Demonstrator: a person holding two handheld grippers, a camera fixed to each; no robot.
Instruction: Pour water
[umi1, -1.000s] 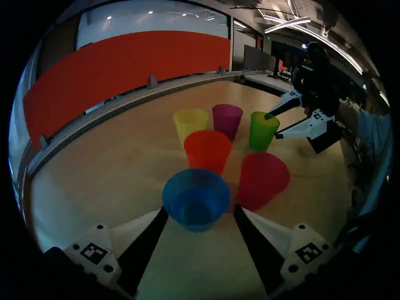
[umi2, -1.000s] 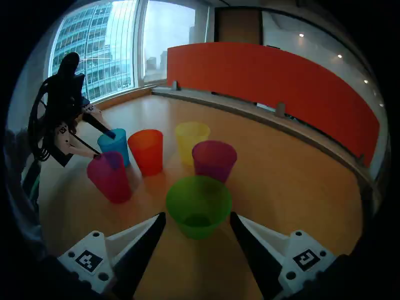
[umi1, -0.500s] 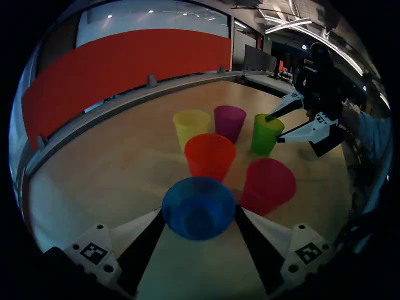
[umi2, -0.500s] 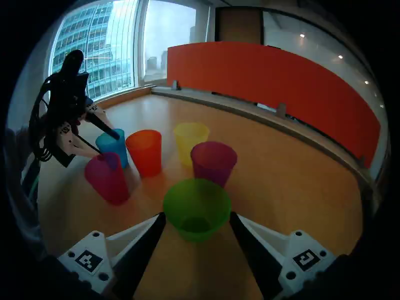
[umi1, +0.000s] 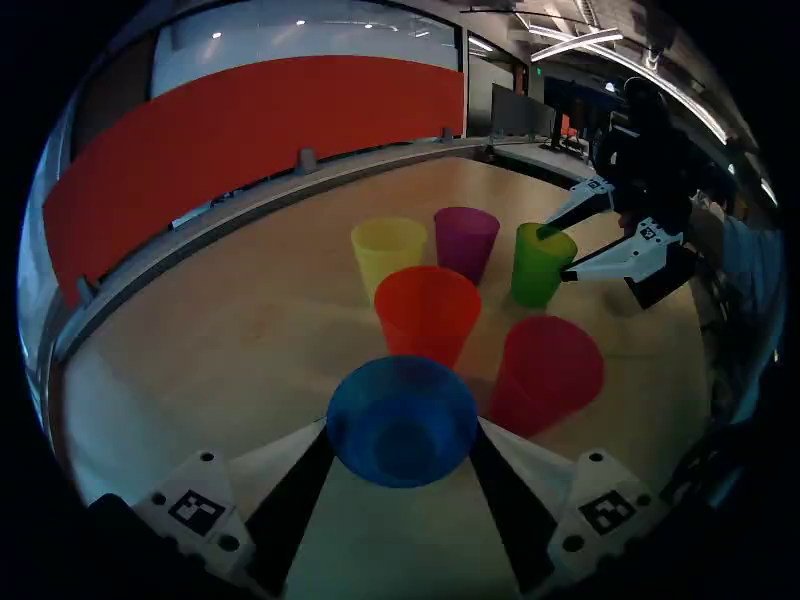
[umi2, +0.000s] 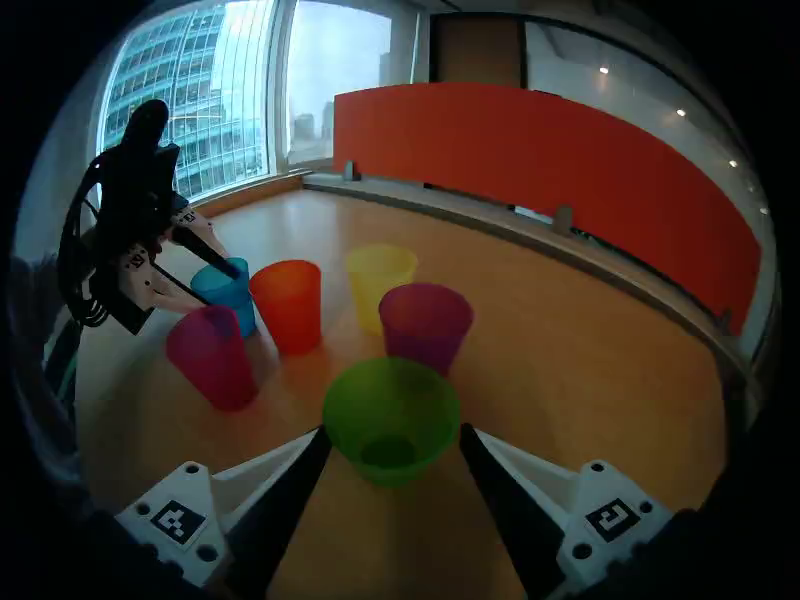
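Note:
A blue cup (umi1: 403, 440) stands close in the left gripper view, and my left gripper (umi1: 400, 425) is shut on it, a finger pressed against each side. In the right gripper view a green cup (umi2: 392, 405) sits the same way in my right gripper (umi2: 392, 431), both fingers touching its wall. A darker patch shows at each cup's bottom; I cannot tell whether it is water. The right gripper (umi1: 556, 252) also appears far off around the green cup (umi1: 541, 265). The left gripper (umi2: 212, 282) appears at the blue cup (umi2: 225, 297).
Several more cups cluster on the wooden table (umi1: 250, 330): orange (umi1: 428, 312), yellow (umi1: 388, 250), purple (umi1: 466, 240) and red (umi1: 548, 370), the red one right beside the blue cup. An orange partition (umi2: 560, 150) lines the table's far edge. A sleeve (umi1: 745, 260) holds the right gripper.
The blue cup now sits lower and larger between my left fingers, which have closed in on it. The green cup has also come slightly nearer between my right fingers.

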